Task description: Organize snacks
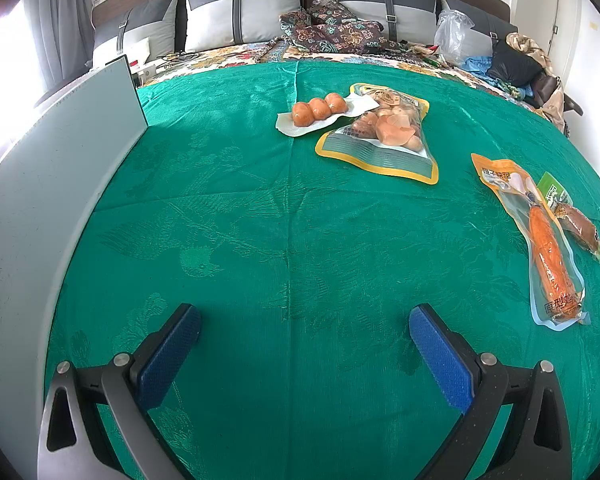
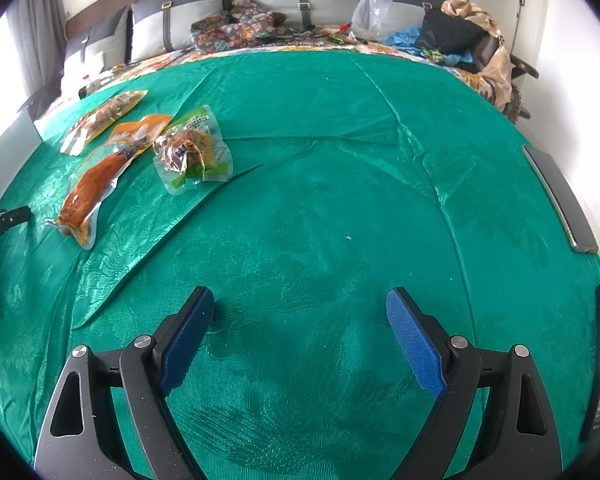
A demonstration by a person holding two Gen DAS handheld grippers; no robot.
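Snack packs lie on a green cloth (image 1: 260, 220). In the left wrist view a pack of three orange sausages (image 1: 320, 110) lies at the far middle, beside a yellow-edged bag (image 1: 384, 132). An orange sausage pack (image 1: 544, 248) and a green-topped pack (image 1: 576, 220) lie at the right. My left gripper (image 1: 304, 320) is open and empty, well short of them. In the right wrist view the yellow-edged bag (image 2: 100, 118), the orange pack (image 2: 100, 176) and the green-topped pack (image 2: 192, 152) lie at the far left. My right gripper (image 2: 300, 304) is open and empty over bare cloth (image 2: 340, 200).
A grey panel (image 1: 40, 220) stands along the left edge. Grey pillows (image 1: 240, 12), patterned fabric (image 1: 332, 28), a plastic bag (image 2: 370, 8) and clothes (image 2: 460, 36) lie at the far end. A dark flat device (image 2: 560, 200) lies at the right edge. The other gripper's tip (image 2: 4, 220) shows at far left.
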